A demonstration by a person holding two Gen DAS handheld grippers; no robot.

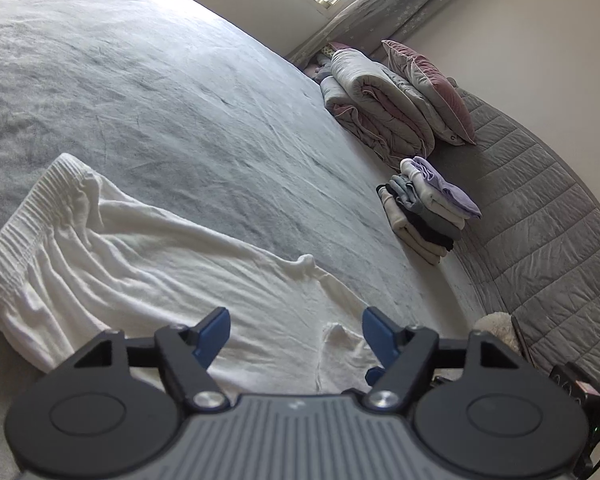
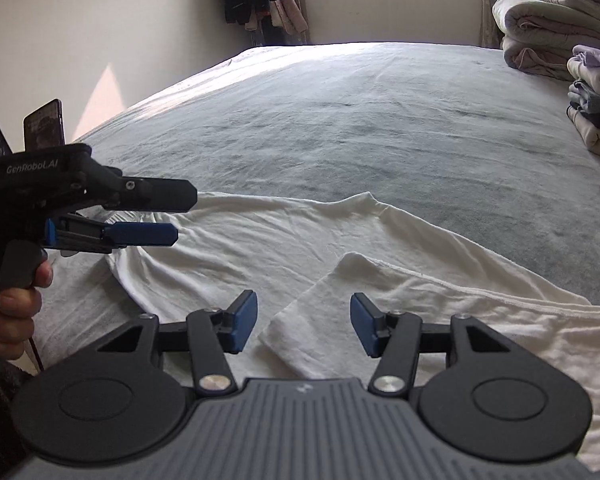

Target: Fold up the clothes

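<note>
Each gripper (image 2: 304, 326) has a ribbed grey body, black linkage arms with silver screws and blue pads (image 2: 244, 326). The left gripper (image 1: 296, 334) carries white "GenRobot.AI" lettering

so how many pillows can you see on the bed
1 for certain: a pink pillow leaning on the folded quilt by the headboard. Others may be hidden behind the quilt.

garment (image 2: 300, 240) on bed (image 2: 340, 120), folded stack (image 1: 428, 208) behind

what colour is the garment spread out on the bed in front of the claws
The garment is plain white, no visible print; the right wrist view shows it best.
</note>
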